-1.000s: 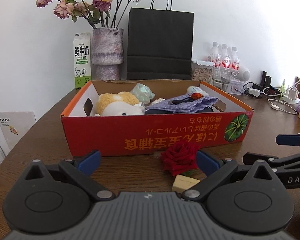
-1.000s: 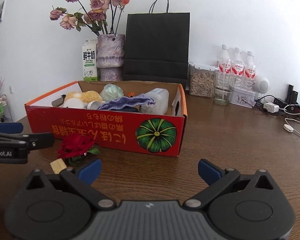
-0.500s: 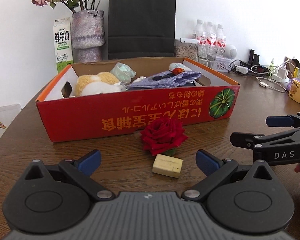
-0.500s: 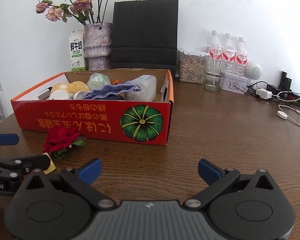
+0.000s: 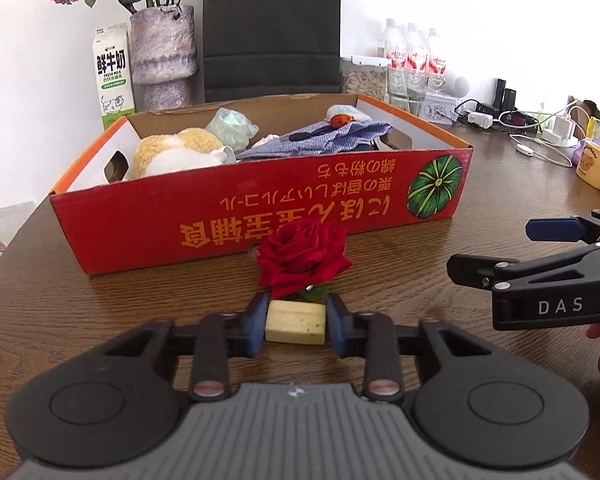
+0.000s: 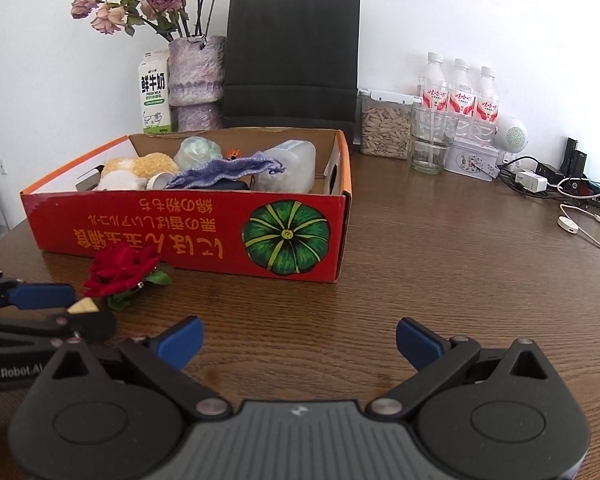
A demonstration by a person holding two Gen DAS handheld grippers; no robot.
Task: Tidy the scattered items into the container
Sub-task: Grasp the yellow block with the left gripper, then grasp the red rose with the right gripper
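Note:
A pale yellow block [image 5: 295,322] lies on the wooden table, just in front of a red rose [image 5: 302,256]. My left gripper [image 5: 296,316] is closing on the block, with its blue pads against the block's two short sides. Behind the rose stands the red cardboard box [image 5: 260,224], holding a plush toy [image 5: 172,154], a purple cloth [image 5: 324,140] and other items. My right gripper [image 6: 298,340] hangs open over bare table to the right, with nothing between its fingers. In the right wrist view the block [image 6: 82,306] shows between the left fingers, beside the rose [image 6: 120,268].
Behind the box stand a milk carton [image 5: 114,80], a vase of dried roses [image 5: 164,56] and a black paper bag [image 5: 272,28]. Water bottles [image 6: 458,92], a seed jar [image 6: 384,128], chargers and cables [image 6: 540,182] line the back right. A yellow mug [image 5: 596,164] sits far right.
My left gripper has gone from wide open to closed around the yellow block. The left view has tipped down a little; the right gripper has barely moved.

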